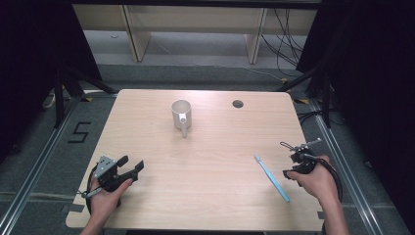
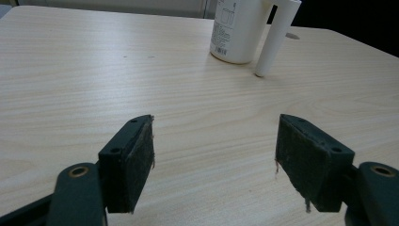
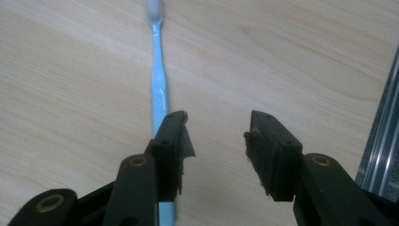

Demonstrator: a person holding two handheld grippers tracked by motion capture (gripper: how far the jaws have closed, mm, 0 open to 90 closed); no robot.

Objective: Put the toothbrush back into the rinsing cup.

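The left tool (image 1: 131,170) rests at the near left of the worktop (image 1: 210,186), held in the person's left hand (image 1: 105,198), its jaws spread wide with nothing between them; in the left gripper view the two dark pads (image 2: 136,157) stand well apart over bare wood. The right tool (image 1: 293,164) sits at the near right, held in the right hand (image 1: 318,181), and its jaws are also released, parted with only worktop showing in the gap. A light blue toothbrush (image 1: 272,177) lies flat on the worktop just left of the right tool, its white head (image 1: 256,157) pointing far and its handle running toward the near edge. In the right gripper view the toothbrush (image 3: 159,80) passes under the left-hand jaw, outside the gap. A white mug (image 1: 180,115) stands upright in the far middle of the worktop, handle (image 1: 184,128) toward the near side, well apart from both tools. In the left gripper view the mug (image 2: 237,30) shows ahead with a printed label on its side. A round hole (image 1: 238,104) sits in the worktop to the right of the mug.
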